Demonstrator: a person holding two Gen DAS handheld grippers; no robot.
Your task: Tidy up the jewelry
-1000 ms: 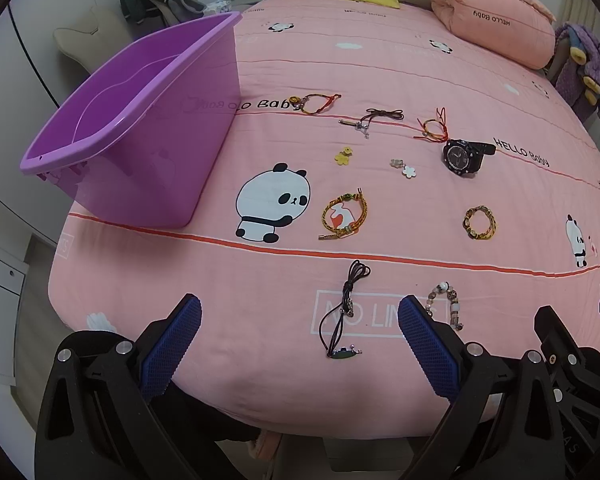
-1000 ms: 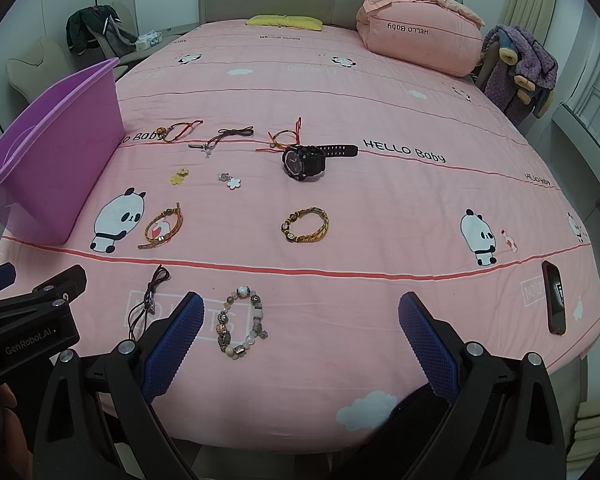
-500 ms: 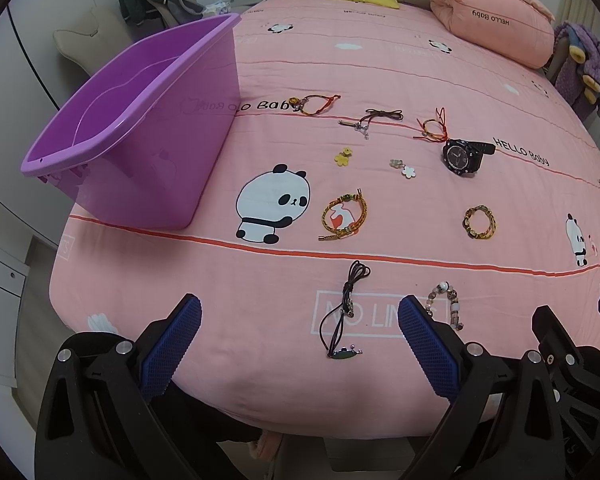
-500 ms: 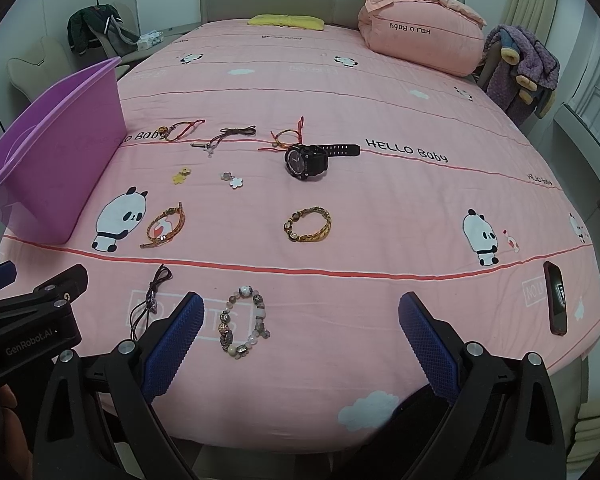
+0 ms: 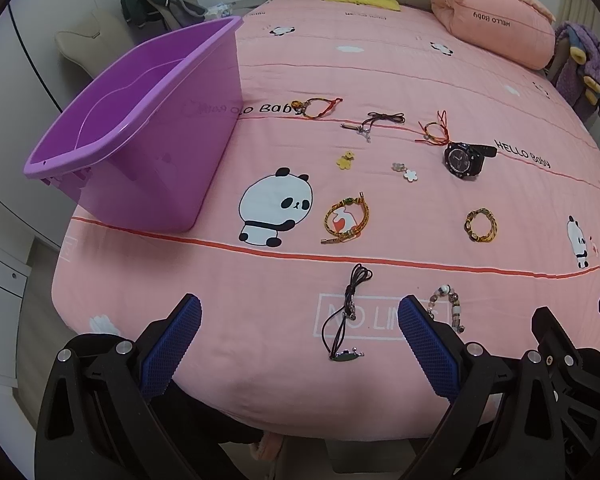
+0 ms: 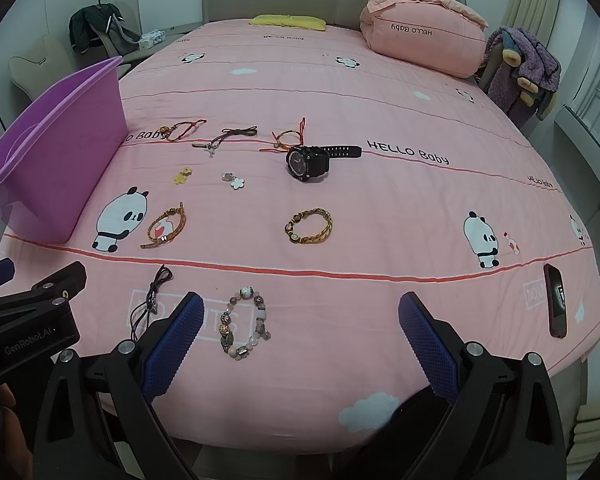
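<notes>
Purple plastic bin [image 5: 140, 128] sits empty at the bed's left; jewelry's scattered across the pink sheet [image 5: 380, 72]; my left gripper [image 5: 300, 344] and right gripper [image 6: 298, 340] both gape wide, holding nothing; I reckon the thin black cord necklace [image 5: 346, 314] could slip out or snag the fabric.

Jewelry is laid out flat and spread apart on the pink bedspread. Nearest the edge: a black cord necklace [image 5: 346, 314] with a green pendant, and beside it a beaded bracelet [image 6: 244, 324] (mixed pale and brown beads). Farther in, a gold woven bracelet [image 5: 346, 220] and a smaller gold one [image 5: 480, 225] are seen. A black wristwatch [image 6: 312, 159] lies on its side. A purple bin [image 5: 140, 120], empty, is tilted at the left.
</notes>
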